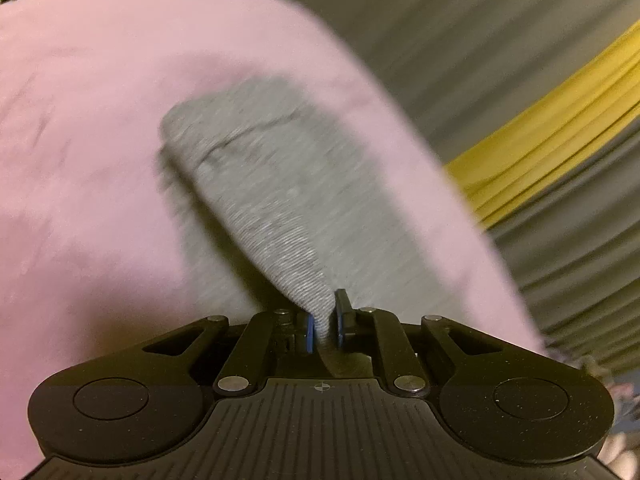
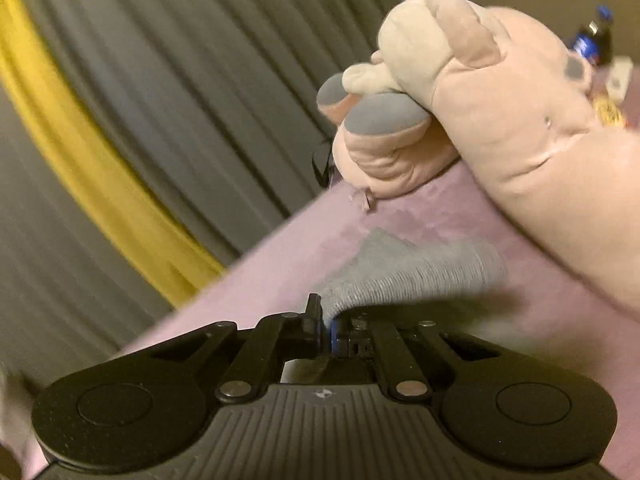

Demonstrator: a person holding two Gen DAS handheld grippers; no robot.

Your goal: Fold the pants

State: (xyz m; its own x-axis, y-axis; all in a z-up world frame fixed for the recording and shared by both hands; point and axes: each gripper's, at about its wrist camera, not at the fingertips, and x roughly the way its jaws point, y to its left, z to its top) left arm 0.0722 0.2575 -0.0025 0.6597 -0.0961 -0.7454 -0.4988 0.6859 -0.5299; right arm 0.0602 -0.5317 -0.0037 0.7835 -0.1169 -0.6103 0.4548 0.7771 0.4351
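Grey knit pants (image 1: 264, 184) lie on a pink bed cover (image 1: 80, 140). In the left wrist view my left gripper (image 1: 325, 326) is shut on a bunched ribbed edge of the pants, which rises from the bed into the blue pads. In the right wrist view my right gripper (image 2: 327, 322) is shut on another ribbed edge of the same grey pants (image 2: 416, 270), lifted off the pink cover (image 2: 280, 264). Both pictures are blurred. How the rest of the pants lies I cannot tell.
A large pink plush toy (image 2: 500, 120) with grey feet lies on the bed just beyond the pants. Grey curtains (image 2: 180, 100) with a yellow stripe (image 2: 100, 184) hang past the bed's edge. A dark bottle (image 2: 596, 40) and small items stand far right.
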